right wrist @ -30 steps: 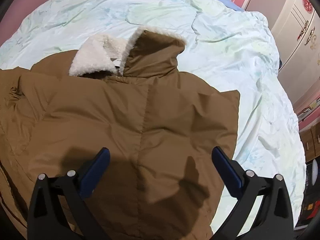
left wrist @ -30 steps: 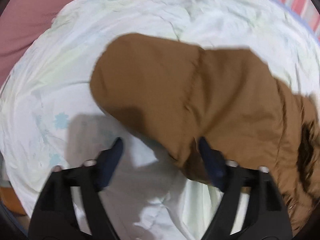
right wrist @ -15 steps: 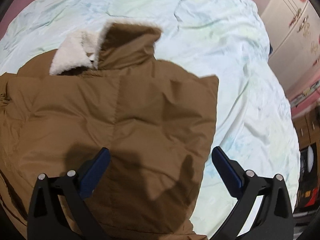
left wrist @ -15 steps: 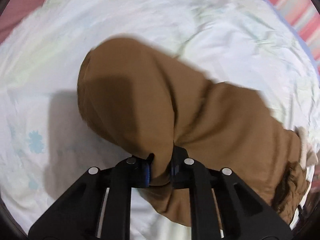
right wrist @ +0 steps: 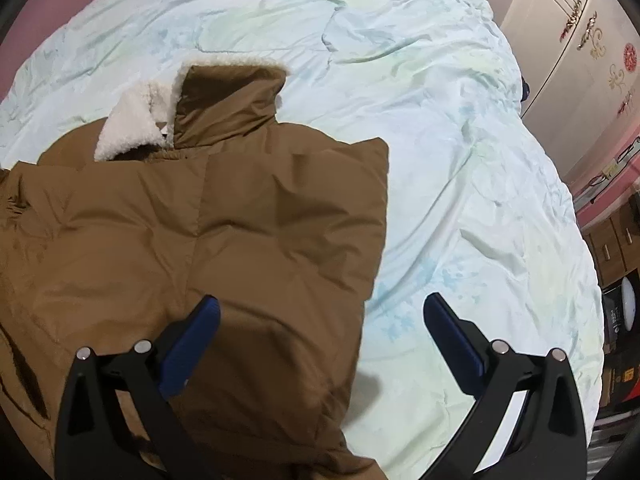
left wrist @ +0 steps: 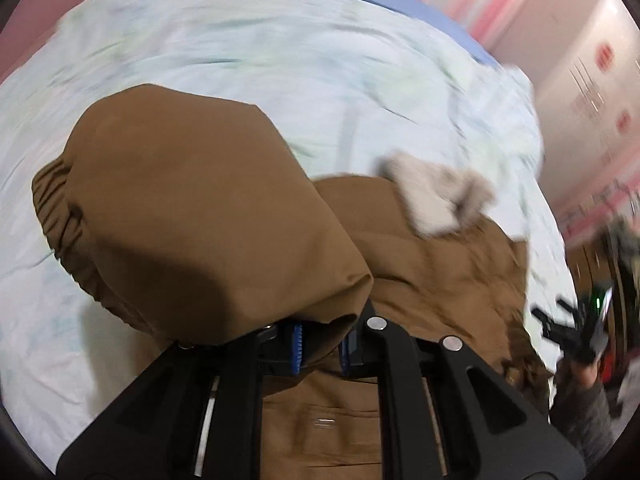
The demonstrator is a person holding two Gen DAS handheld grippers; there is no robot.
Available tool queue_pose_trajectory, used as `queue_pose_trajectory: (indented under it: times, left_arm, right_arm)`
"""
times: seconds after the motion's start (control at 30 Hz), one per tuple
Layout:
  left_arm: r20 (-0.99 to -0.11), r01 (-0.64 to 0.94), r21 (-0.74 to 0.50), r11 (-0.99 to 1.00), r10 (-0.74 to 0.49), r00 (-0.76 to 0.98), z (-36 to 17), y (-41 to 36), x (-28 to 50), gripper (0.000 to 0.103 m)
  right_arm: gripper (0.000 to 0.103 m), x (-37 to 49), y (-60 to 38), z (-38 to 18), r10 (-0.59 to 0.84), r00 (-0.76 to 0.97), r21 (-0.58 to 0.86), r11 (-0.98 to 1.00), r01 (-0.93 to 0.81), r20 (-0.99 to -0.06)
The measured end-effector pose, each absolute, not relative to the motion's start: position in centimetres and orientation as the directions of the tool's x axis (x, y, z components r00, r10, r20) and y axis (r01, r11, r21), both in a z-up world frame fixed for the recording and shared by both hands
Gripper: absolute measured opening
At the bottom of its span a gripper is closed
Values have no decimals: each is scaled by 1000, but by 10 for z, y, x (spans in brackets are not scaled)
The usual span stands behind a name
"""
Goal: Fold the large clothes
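Observation:
A brown padded jacket [right wrist: 224, 232] with a white fleece collar [right wrist: 128, 124] lies spread on a pale bed quilt [right wrist: 460, 140]. In the left wrist view my left gripper [left wrist: 320, 344] is shut on the brown sleeve [left wrist: 192, 216], which hangs lifted above the jacket body [left wrist: 432, 280]; its elastic cuff [left wrist: 60, 220] points left. The fleece collar [left wrist: 436, 196] shows blurred beyond. My right gripper [right wrist: 320, 336] stands open over the jacket's right edge, its left finger above the fabric, its right finger above the quilt, holding nothing.
The quilt [left wrist: 280, 60] covers the whole bed. A pale wardrobe [right wrist: 580, 40] and wooden drawers [right wrist: 612, 240] stand to the right of the bed. A hand with the other gripper [left wrist: 576, 336] shows at the right edge of the left wrist view.
My left gripper has shut on the sleeve and is carrying it up and rightward over the jacket body. The right gripper, open throughout, has drifted right toward the jacket's edge.

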State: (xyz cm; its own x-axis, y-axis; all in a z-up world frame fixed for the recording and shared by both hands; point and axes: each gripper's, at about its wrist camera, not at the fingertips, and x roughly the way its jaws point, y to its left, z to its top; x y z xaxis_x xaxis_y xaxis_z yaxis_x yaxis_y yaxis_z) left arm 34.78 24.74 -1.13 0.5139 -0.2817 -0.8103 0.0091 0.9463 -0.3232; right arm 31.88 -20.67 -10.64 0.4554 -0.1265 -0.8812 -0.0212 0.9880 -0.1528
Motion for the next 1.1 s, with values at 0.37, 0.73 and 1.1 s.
queue_pose_trajectory:
  times: [0.37,0.73,1.1]
  left_arm:
    - [-851,278,-230,933,-331,407,-60,3,371,11]
    - [-876,302,-253,919,-350,332,-122,-15,371,78]
    - [-867,339,-193,921,-322,379,-103,3,316,91]
  right_arm:
    - [101,308,-229,-60,-102,549,-120,993,4,-830]
    - [101,296,-244,-80,-112,490,-111,993,32,-864]
    - [101,283,-240,-89,-130,460,-137,990,18,-878]
